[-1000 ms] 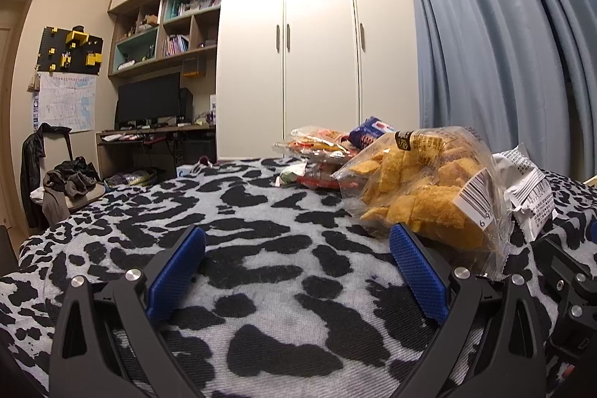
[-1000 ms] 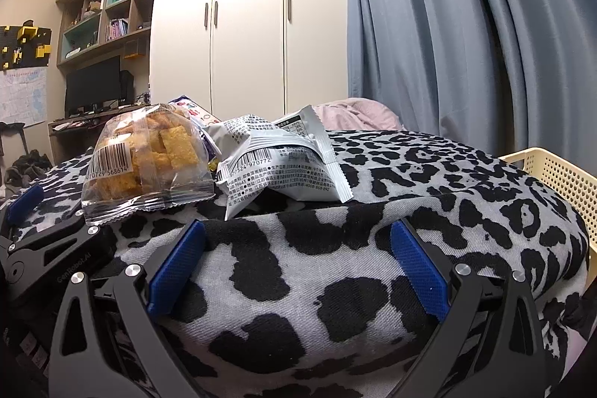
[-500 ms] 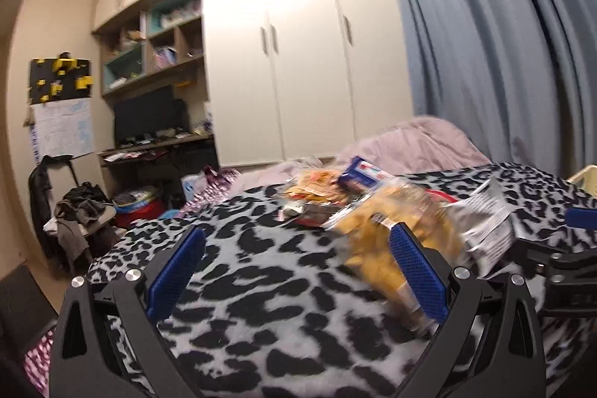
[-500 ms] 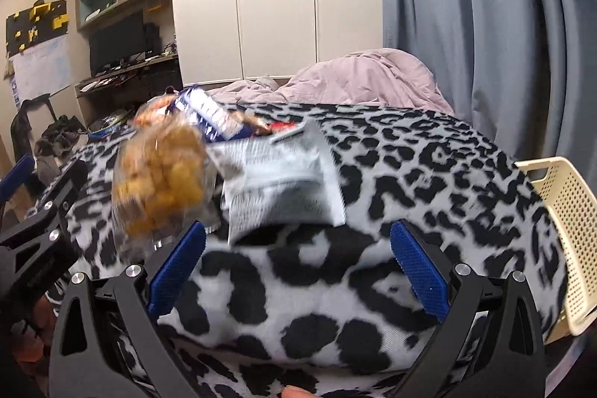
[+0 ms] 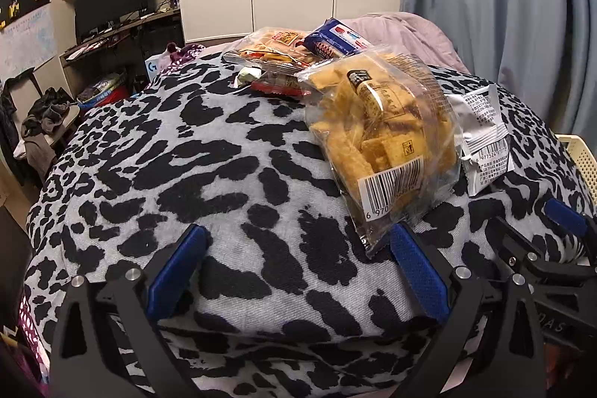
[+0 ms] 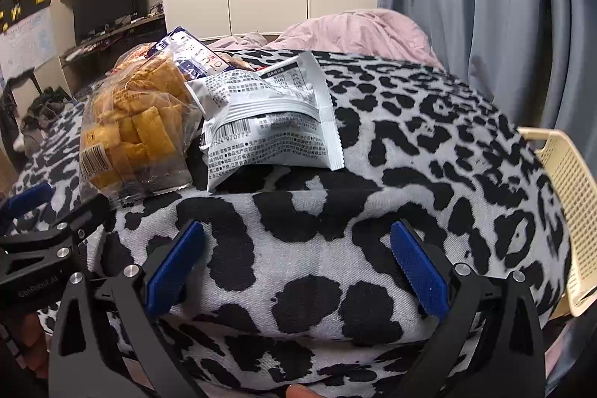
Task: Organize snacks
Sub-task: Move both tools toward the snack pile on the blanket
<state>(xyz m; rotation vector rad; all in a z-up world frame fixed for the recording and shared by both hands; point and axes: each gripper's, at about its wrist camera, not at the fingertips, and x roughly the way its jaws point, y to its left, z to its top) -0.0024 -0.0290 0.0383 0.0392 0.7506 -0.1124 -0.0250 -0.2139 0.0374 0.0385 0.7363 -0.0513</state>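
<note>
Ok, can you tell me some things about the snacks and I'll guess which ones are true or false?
1. The clear bag of golden crackers lies on the leopard-print blanket. True.
2. The left gripper is holding that bag. False: it is open and holds nothing.
3. A white packet lies beside the cracker bag. True.
4. The white packet is inside the cream basket. False: it lies on the blanket, apart from the basket.
5. The right gripper is open. True.

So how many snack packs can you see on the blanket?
5 at least: clear bag of yellow crackers nearest, silver pack to its right, blue pack, orange bag and red pack behind. More may be hidden underneath.
</note>
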